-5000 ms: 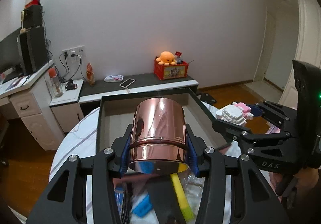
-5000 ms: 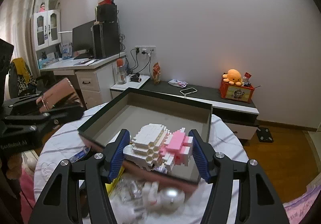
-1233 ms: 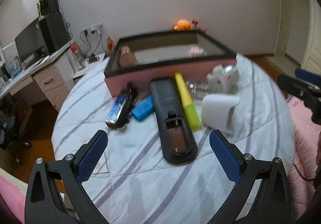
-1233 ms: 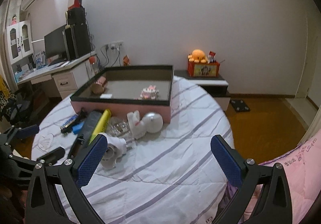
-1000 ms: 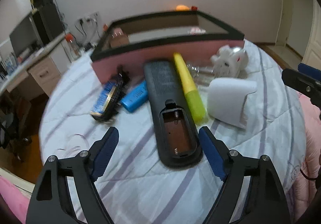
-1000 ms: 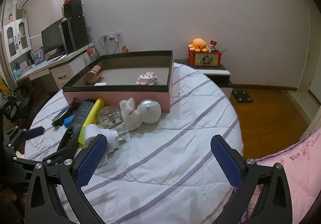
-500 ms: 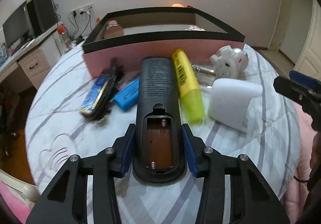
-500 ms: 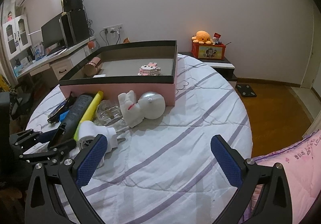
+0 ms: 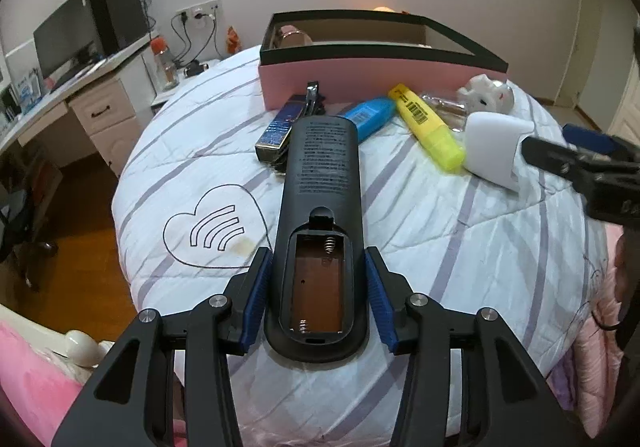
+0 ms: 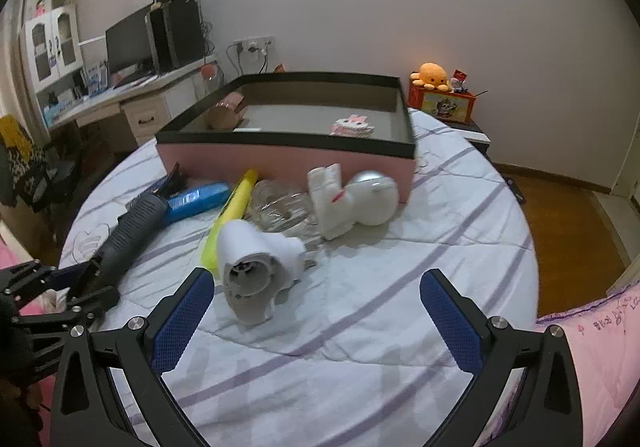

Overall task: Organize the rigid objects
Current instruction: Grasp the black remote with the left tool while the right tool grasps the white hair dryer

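My left gripper is shut on a black remote that lies face down with its battery bay open; it also shows in the right wrist view. My right gripper is open and empty, just short of a white plug adapter. The pink box with a black rim holds a copper cup and a pink-white brick model. A yellow highlighter, a blue tube and a white rabbit figure lie in front of the box.
A dark clip and a small blue packet lie left of the remote. Clear plastic pieces lie by the rabbit figure. The round table has a striped white cover. A desk stands to the left.
My left gripper closed on the remote's near end and the remote has swung a little left. My right gripper moved in toward the white adapter, still open.
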Tool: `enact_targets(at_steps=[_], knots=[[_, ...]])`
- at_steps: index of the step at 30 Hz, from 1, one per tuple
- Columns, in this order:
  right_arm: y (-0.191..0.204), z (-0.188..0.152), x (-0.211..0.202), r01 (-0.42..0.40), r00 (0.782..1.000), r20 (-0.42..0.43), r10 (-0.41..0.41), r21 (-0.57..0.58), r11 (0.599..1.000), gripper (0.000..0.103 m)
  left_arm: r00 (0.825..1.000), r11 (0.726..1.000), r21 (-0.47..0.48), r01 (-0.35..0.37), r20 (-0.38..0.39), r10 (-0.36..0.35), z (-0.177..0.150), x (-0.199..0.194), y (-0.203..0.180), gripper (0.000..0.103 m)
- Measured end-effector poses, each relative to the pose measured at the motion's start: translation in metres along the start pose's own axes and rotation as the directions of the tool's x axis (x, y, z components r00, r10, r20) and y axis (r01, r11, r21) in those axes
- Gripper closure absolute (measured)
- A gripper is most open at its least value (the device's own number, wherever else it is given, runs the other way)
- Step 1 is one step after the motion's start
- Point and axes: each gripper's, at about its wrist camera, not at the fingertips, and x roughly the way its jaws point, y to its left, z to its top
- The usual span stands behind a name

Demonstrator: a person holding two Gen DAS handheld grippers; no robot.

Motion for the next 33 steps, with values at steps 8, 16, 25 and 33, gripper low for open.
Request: enact_targets(at_steps=[8, 16, 25, 33], knots=[[0.007, 0.005, 0.029, -0.006, 0.999, -0.044, 0.006, 0.000, 1.000, 0.000, 1.000, 1.000, -0.024, -0.011, 0.000, 0.011, 0.005, 0.009, 0.006, 0.034], [0.009, 0.009, 0.050, -0.069, 0.992, -0.100, 0.071, 0.022, 0.997, 0.004, 0.999, 1.000, -0.019, -0.019, 0.034, 0.020, 0.009, 0.021, 0.006, 0.021], [0.002, 0.012, 0.058, -0.122, 0.986, -0.109, 0.124, 0.022, 0.992, 0.029, 0.996, 1.000, 0.016, -0.021, 0.083, 0.020, 0.012, 0.017, -0.007, 0.059], [-0.009, 0.002, 0.040, -0.140, 0.988, -0.066, 0.142, 0.035, 0.990, 0.029, 0.997, 1.000, 0.003, -0.013, 0.073, 0.013, 0.012, 0.012, -0.006, 0.059]])
